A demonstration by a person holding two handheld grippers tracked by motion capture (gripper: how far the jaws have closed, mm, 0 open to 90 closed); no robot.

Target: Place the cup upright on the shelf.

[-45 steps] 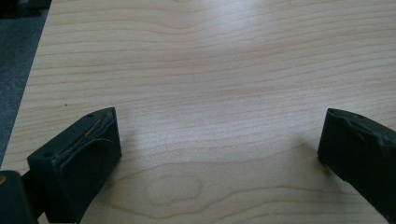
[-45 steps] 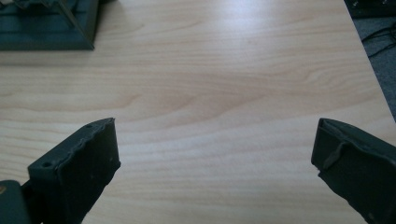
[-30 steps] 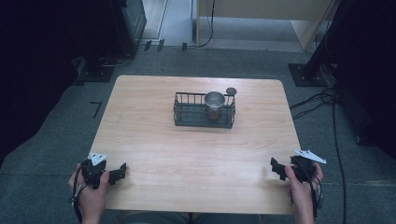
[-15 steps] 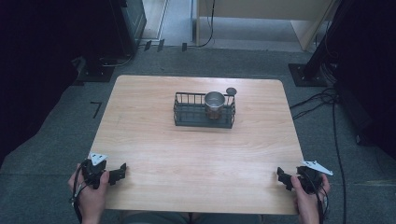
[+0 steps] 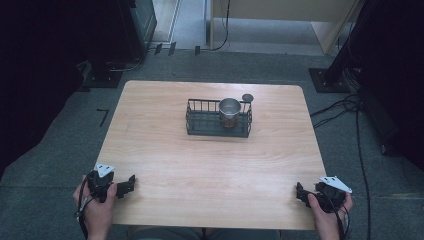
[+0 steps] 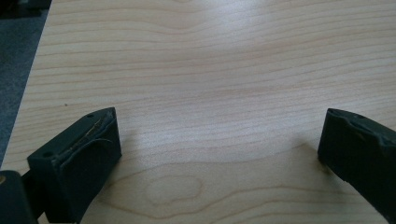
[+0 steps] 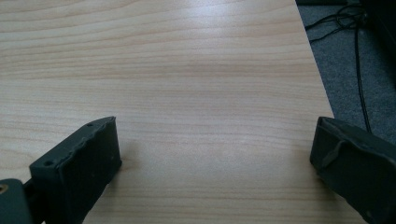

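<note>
While your hands rest at the near corners of the bench (image 5: 210, 160), your left tongs (image 5: 131, 181) sit at the near left edge and your right tongs (image 5: 299, 191) at the near right edge, each with jaws spread wide over bare wood and gripping nothing. Far from both, toward the back of the bench, a black wire basket (image 5: 206, 120) holds a metal cup (image 5: 230, 109) at its right end, upright.

We see a light brown table (image 5: 210, 165) with wavy wood lines, a black wire basket (image 5: 218, 120), a shiny silver cup (image 5: 230, 107), a grey floor (image 5: 60, 165), and black grippers.
</note>
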